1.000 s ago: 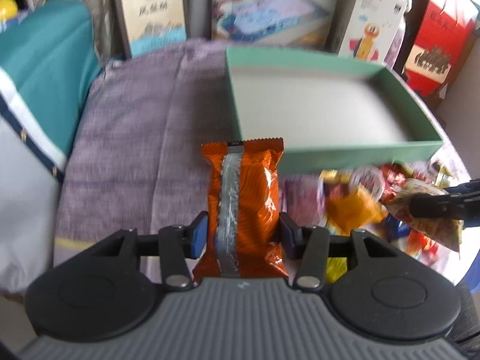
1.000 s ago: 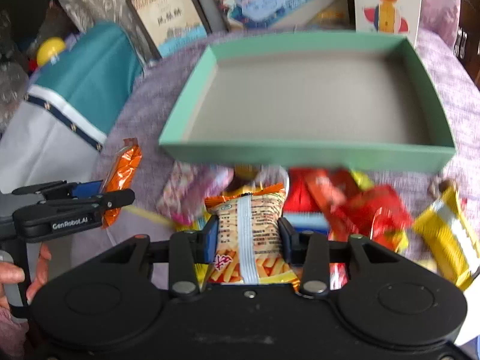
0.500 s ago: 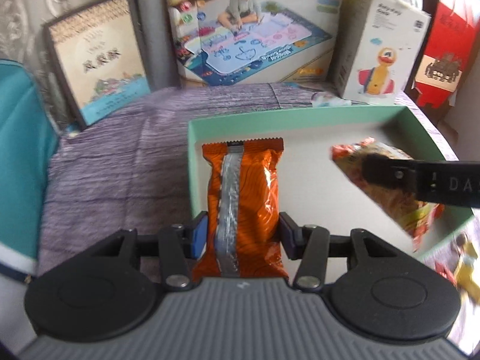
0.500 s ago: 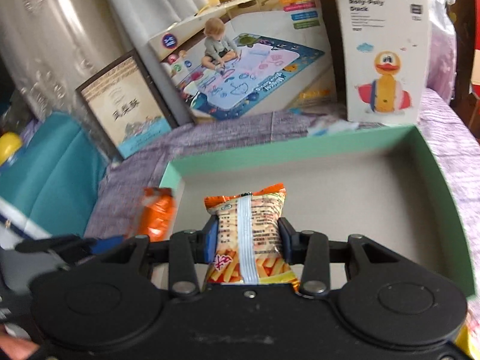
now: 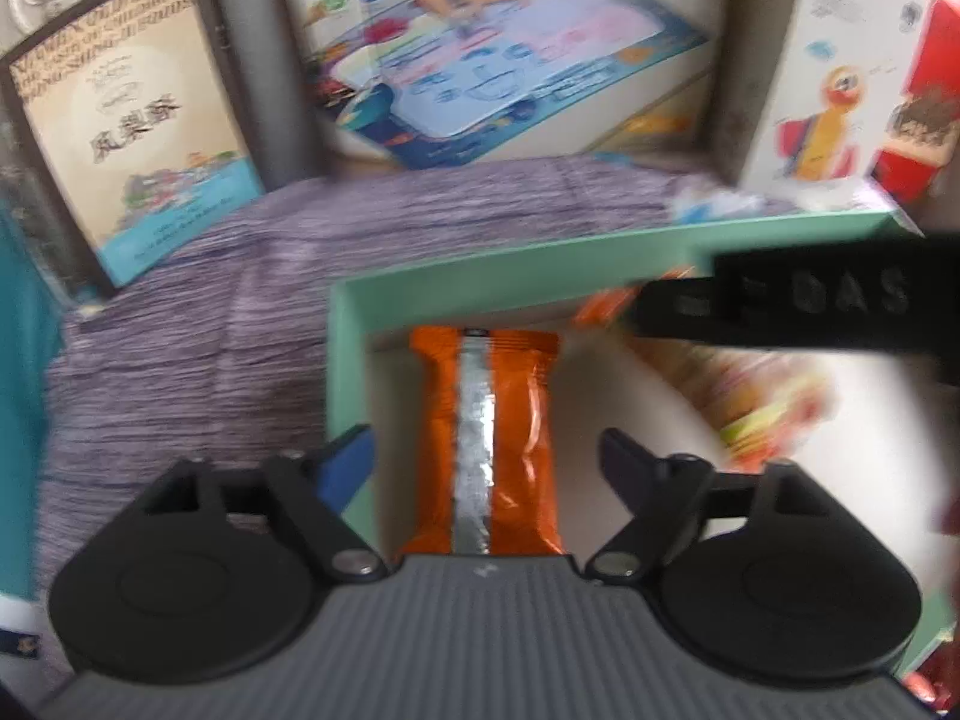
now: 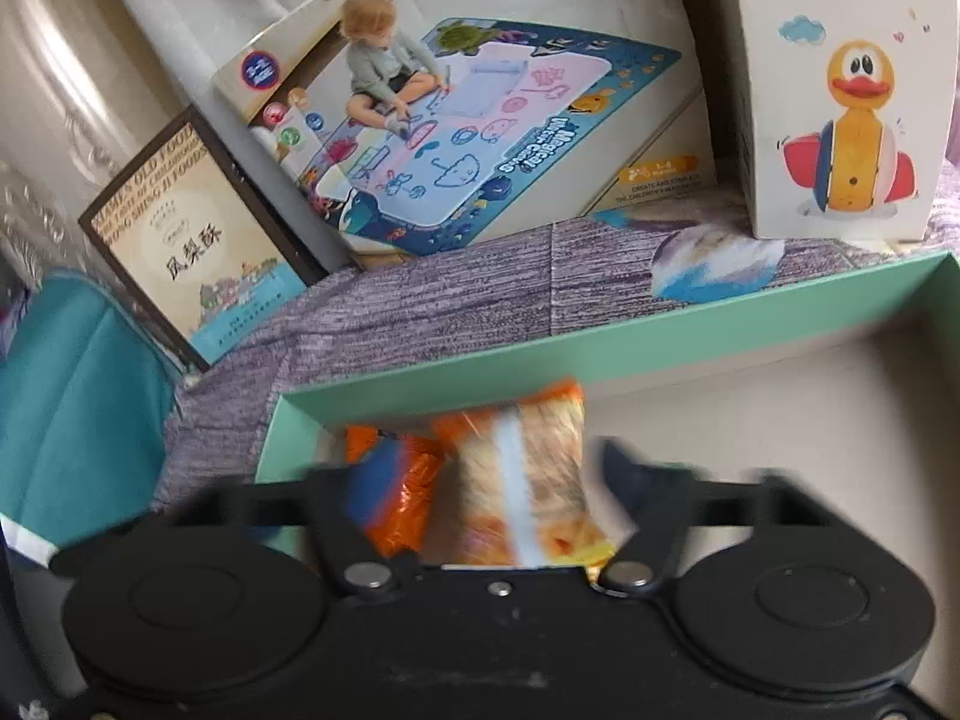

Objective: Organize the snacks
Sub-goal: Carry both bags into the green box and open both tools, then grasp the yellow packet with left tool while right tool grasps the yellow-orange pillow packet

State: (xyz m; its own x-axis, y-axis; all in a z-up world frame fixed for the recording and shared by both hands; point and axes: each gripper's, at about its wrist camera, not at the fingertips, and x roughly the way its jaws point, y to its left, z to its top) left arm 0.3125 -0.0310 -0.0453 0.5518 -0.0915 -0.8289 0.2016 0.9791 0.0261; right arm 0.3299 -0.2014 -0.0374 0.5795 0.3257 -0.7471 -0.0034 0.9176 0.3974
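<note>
Now that both grippers have carried their packets from the loose snack pile over into the green box [image 5: 600, 258], their jaws have just been opening, so this looks like the drop-off. Left gripper [image 5: 486, 456] stands spread wide with the orange packet [image 5: 489, 426] lying between its fingers, nothing pressing on it, tucked in the box corner at about 10 o'clock. Right gripper [image 6: 498, 474] is spread too, and the tan striped packet [image 6: 528, 480] sits blurred between its fingers, right beside the orange one at its 9 o'clock. I'd guess two snacks are basically delivered and the next trip is back to the pile.

Readable stuff: the side of the right gripper shows "DAS" in the left view. The framed sign [image 6: 198, 252] at 10 o'clock reads "XIAMEN OLD FOODS" plus some Chinese characters. The play mat box [image 6: 480, 138] at 12 o'clock says "Magical Water Canvas", I think. The duck box [image 6: 840, 90] at 2 o'clock has small print too fuzzy to read. Everything sits on a purple cloth [image 6: 420, 312].
</note>
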